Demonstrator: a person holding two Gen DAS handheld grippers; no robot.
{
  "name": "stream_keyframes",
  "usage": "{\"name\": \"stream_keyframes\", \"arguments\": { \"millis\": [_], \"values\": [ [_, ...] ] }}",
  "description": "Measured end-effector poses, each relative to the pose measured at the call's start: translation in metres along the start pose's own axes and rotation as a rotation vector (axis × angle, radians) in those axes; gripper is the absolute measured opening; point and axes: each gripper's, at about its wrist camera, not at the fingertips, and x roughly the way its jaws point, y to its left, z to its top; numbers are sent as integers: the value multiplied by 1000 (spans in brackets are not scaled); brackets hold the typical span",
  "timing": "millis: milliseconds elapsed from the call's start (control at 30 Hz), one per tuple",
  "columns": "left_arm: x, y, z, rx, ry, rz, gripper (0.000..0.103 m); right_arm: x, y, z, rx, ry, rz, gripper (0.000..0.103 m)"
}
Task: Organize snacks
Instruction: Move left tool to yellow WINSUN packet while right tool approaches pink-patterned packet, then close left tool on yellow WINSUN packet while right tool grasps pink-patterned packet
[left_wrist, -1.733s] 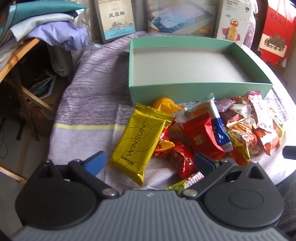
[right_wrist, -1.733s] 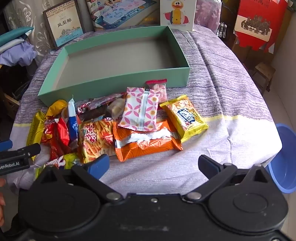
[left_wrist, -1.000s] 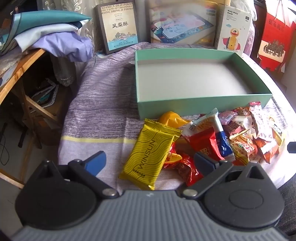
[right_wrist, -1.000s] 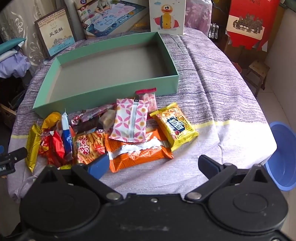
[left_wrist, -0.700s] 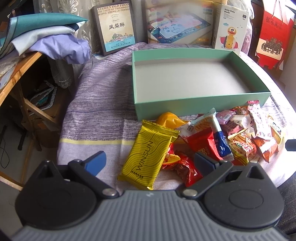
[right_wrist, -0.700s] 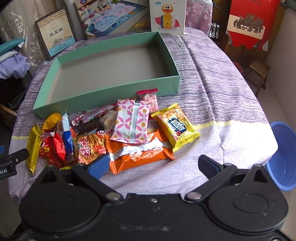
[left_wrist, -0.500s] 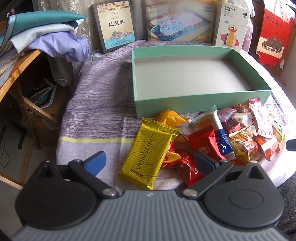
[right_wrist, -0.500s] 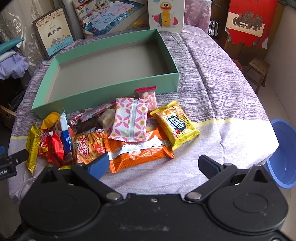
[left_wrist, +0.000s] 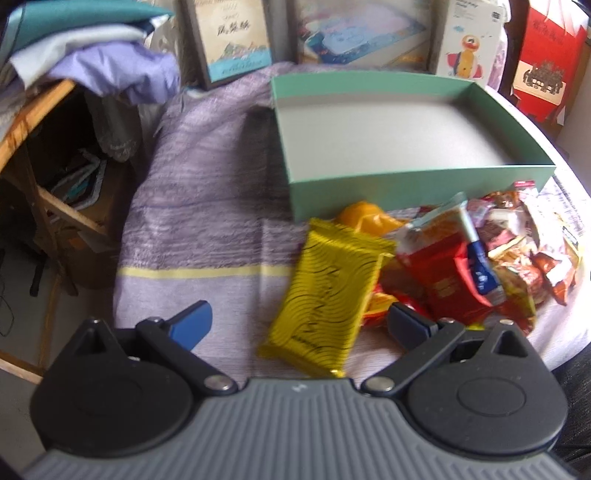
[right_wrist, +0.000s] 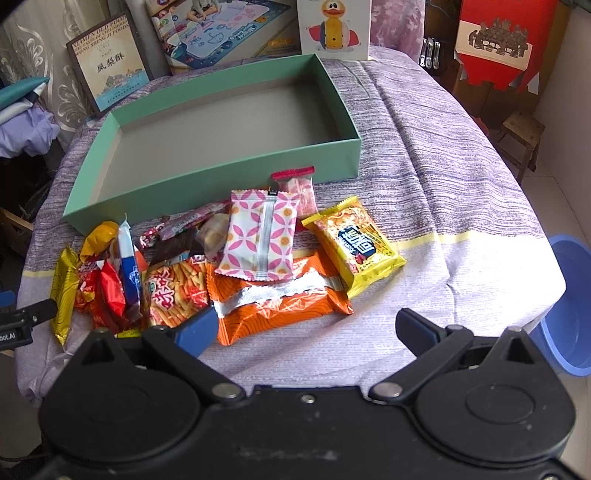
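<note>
Clearly nothing is sorted yet: the snacks lie in one loose pile on the surface, just in front of the green box, and the box has nothing in it. By my judgement the whole task is left to do.

Counting from the right wrist view, I find about a dozen packets (some overlap, so the number is not sure). One is a gold bar at the left end of the pile, one a pink patterned pack lying on one big orange bag, one a yellow pack at the right end. One fries bag lies between the orange bag and some red wrappers. There is one box only.

The left gripper hovers low over the near end of the gold bar, its jaws wide apart and holding nothing. The right gripper is also wide open and empty, near the front edge of the orange bag.

Beside the surface, on the floor, stands one blue basin.
</note>
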Motion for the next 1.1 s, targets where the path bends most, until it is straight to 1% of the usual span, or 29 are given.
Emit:
{"name": "stream_keyframes", "arguments": {
  "millis": [100, 267, 333, 400, 433, 467, 500, 567, 700, 767, 833, 967, 1033, 1100],
  "values": [
    [9, 9, 0, -13, 27, -21, 103, 4, -2, 1, 12, -3, 19, 103],
    [24, 4, 3, 36, 41, -39, 103, 15, 3, 5, 4, 44, 26, 103],
    [29, 2, 4, 37, 41, -42, 102, 18, 6, 6, -5, 49, 19, 103],
    [33, 5, 6, 18, 38, -68, 91, 19, 10, 7, -27, 43, 8, 103],
    [35, 5, 8, 7, 42, -89, 80, 19, 12, 8, -35, 39, 6, 103],
    [38, 7, 9, -4, 48, -116, 62, 19, 13, 9, -39, 33, 6, 103],
    [39, 7, 9, -11, 55, -140, 55, 19, 14, 11, -41, 27, 10, 103],
    [40, 6, 9, -9, 42, -141, 54, 21, 13, 15, -34, 13, 26, 103],
    [41, 7, 8, -15, 39, -154, 54, 33, 6, 32, 24, 15, 47, 89],
    [43, 8, 7, -19, 44, -150, 54, 38, 7, 39, 23, 7, 38, 87],
    [45, 10, 7, -27, 55, -155, 54, 42, 11, 45, 9, -3, 43, 87],
    [49, 14, 5, -41, 66, -153, 60, 54, 23, 52, -15, 9, 49, 86],
    [50, 16, 5, -46, 68, -149, 63, 60, 30, 54, -35, 18, 36, 86],
    [51, 18, 5, -54, 72, -150, 64, 67, 37, 56, -55, 24, 15, 87]
  ]
}}
